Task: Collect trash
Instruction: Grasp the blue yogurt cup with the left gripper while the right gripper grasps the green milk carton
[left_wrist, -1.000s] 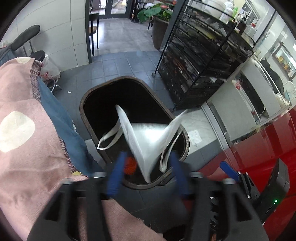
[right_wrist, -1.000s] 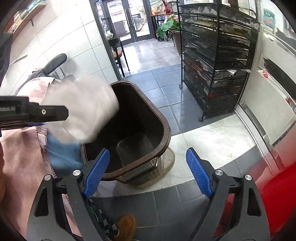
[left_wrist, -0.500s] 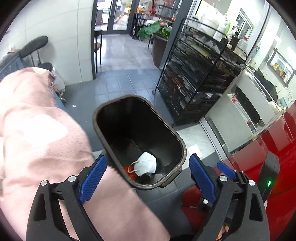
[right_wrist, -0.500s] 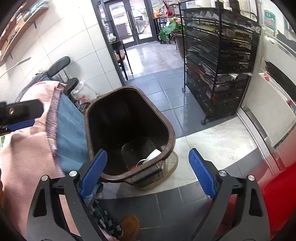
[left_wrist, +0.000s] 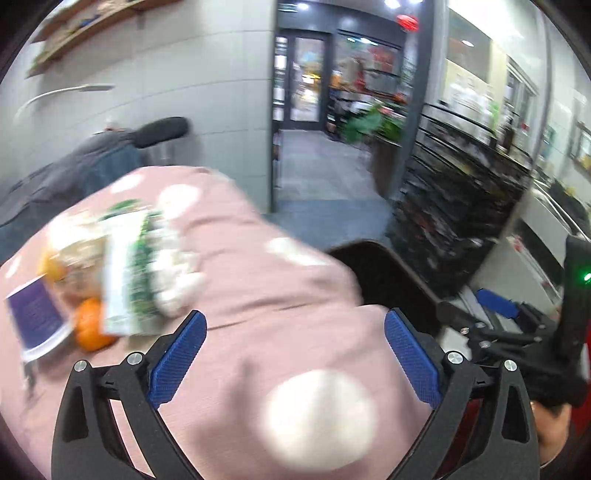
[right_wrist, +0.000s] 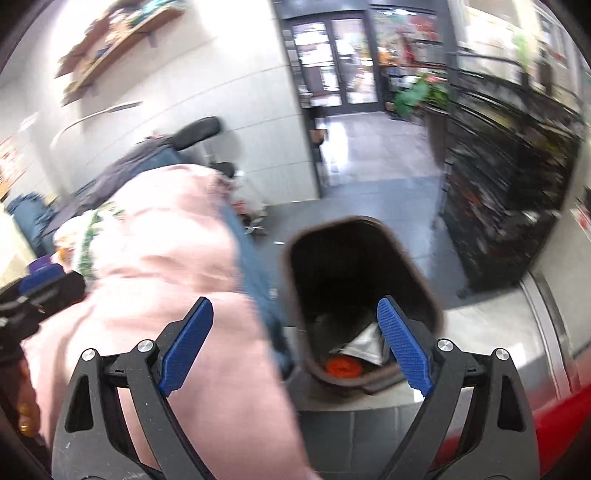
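Observation:
A brown trash bin (right_wrist: 343, 220) stands on the floor beside a table under a pink dotted cloth (left_wrist: 277, 288). Inside the bin lie a white face mask (right_wrist: 364, 345) and something orange (right_wrist: 341, 365). On the cloth, in the left wrist view, sits a blurred heap: a green-and-white wrapper (left_wrist: 129, 266), an orange fruit (left_wrist: 88, 328) and a purple card (left_wrist: 35, 314). My left gripper (left_wrist: 293, 321) hovers over the cloth with its jaws opening and nothing between them. My right gripper (right_wrist: 294, 304) is open and bare, above the cloth's edge and the bin.
A tall black wire rack (right_wrist: 509, 206) stands right of the bin, with a red surface (right_wrist: 554, 424) at the lower right. A black chair (left_wrist: 159, 133) draped with clothes is behind the table. Grey tiled floor runs to a glass door. A hand holds the other gripper at each view's edge.
The left gripper let go of the white mask, which dropped into the bin, and its jaws spread wide. Both grippers have risen and swung left from the bin toward the pink cloth.

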